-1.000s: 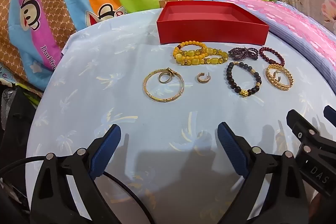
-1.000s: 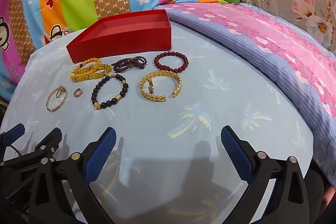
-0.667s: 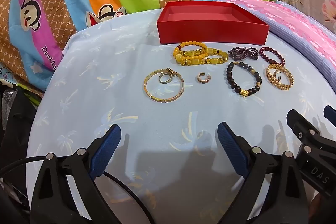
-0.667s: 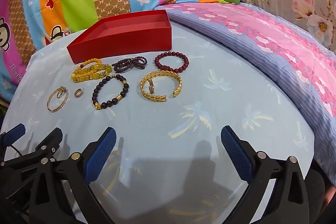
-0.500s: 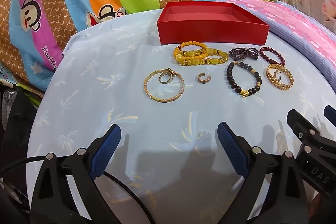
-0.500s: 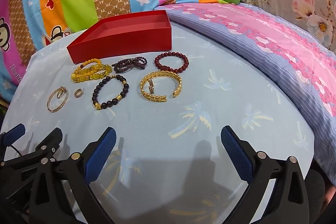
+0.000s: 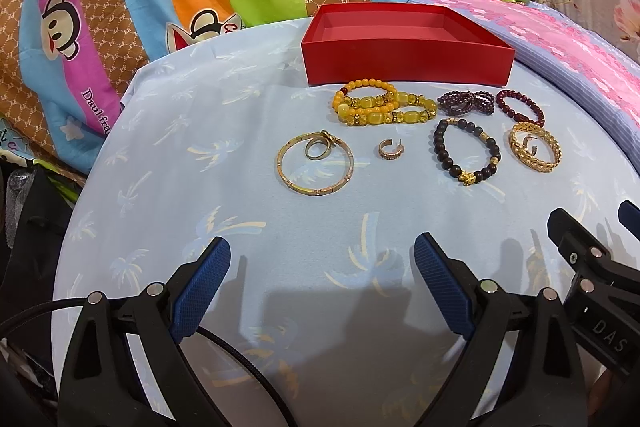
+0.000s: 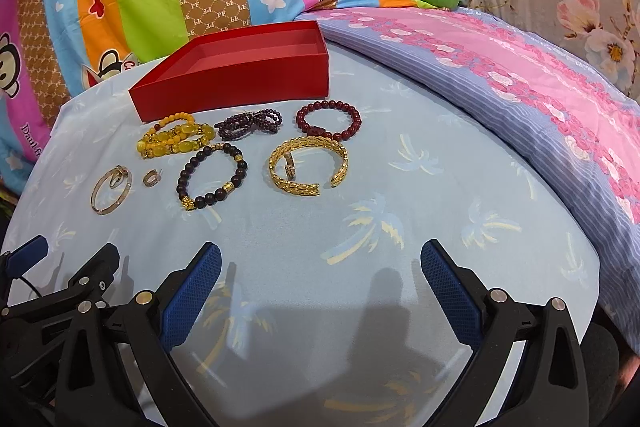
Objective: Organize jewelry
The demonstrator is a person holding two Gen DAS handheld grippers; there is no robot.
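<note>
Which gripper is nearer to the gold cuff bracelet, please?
Right. The gold cuff bracelet lies just ahead of the right gripper; from the left gripper it sits far off to the right.

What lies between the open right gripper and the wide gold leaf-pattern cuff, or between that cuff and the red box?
Only bare blue cloth lies between the right gripper and the gold leaf-pattern cuff. Between cuff and red cardboard box, the dark red bead bracelet and purple bead strand lie flat, easily cleared.

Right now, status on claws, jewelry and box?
Left claw open, empty; right claw same. Red box looks empty; bracelets on cloth beside it. Nothing in the way.
</note>
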